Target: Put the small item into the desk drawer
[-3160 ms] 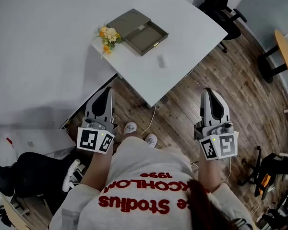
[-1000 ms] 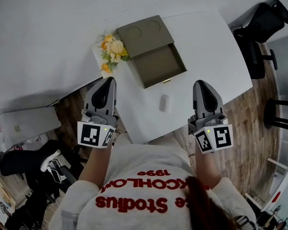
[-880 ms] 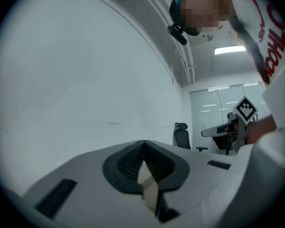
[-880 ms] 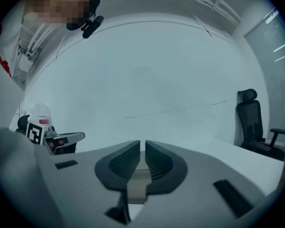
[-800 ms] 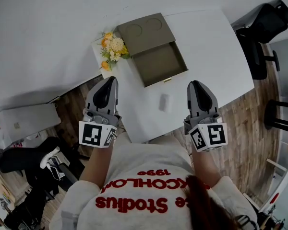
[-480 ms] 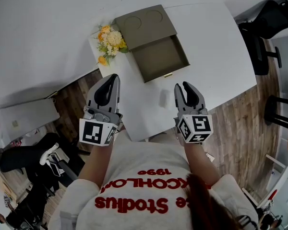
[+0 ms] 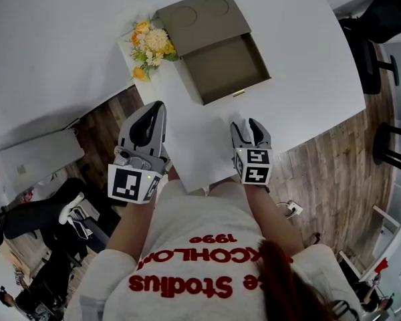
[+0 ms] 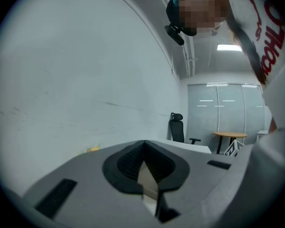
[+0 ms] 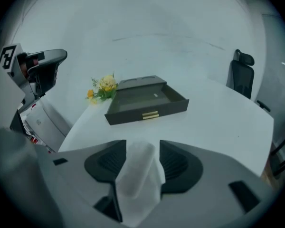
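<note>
The small item, a pale white oblong (hard to pick out against the white top), lies on the desk near its front edge. It sits between the jaws of the right gripper, which are opening at this moment. The dark ribbed pads stand on either side of it without pressing on it. Straight ahead on the same desk the drawer stands pulled out of its olive-grey box, its brass handle facing the gripper, well apart from the item. A bunch of yellow and white flowers lies just beside the box's left side. The left gripper hangs at the desk's left edge, jaws pressed together with nothing in them. A black office chair stands beyond the desk's right side.
</note>
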`<state>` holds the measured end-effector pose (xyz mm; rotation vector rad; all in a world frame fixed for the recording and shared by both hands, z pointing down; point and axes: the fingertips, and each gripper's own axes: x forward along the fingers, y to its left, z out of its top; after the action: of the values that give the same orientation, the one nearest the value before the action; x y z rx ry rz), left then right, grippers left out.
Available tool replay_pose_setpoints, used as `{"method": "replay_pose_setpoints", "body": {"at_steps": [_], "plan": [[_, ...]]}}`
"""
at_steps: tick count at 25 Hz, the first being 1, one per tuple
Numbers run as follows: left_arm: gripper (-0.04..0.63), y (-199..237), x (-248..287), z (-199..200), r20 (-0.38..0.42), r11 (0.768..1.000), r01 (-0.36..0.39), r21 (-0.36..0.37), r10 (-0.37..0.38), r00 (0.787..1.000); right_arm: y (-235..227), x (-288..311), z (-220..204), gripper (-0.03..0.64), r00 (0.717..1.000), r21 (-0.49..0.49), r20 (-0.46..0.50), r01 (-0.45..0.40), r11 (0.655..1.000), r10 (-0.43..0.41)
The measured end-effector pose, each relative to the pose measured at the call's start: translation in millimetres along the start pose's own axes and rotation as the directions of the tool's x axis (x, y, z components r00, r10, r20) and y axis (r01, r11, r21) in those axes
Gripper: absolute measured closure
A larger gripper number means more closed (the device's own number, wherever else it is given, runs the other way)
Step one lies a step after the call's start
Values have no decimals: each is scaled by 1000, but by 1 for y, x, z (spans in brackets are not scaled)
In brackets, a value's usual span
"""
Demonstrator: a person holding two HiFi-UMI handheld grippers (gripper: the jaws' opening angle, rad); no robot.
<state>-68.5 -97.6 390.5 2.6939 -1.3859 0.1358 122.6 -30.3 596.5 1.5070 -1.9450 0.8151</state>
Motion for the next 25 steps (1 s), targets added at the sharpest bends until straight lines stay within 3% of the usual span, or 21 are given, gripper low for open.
{"method": "replay_pose_setpoints", "body": {"at_steps": [5,8,11,18,25], "plan": [[589,-2,-2,-5,-14,1000,4,1,-4,1000,2,7,-18,420,999,15,-45,-2,1000,3],[589,-1,-2,-3,-11,1000,1,1,-1,1000,1,8,-18,476,999,22,-41,-8,1000,9],[589,0,-2,2,2,1000,-2,5,2,1000,2,5,-9,488,1000,39,-10,-29,999,30],[589,4,-6,15,38,1000,-25,18,25,999,0,-16,51,489,981,60,187,-70,996,57],[589,1,-7,38,91,998,-46,44,42,995,-8,-55,135,491,907,35,418,-81,996,60]]}}
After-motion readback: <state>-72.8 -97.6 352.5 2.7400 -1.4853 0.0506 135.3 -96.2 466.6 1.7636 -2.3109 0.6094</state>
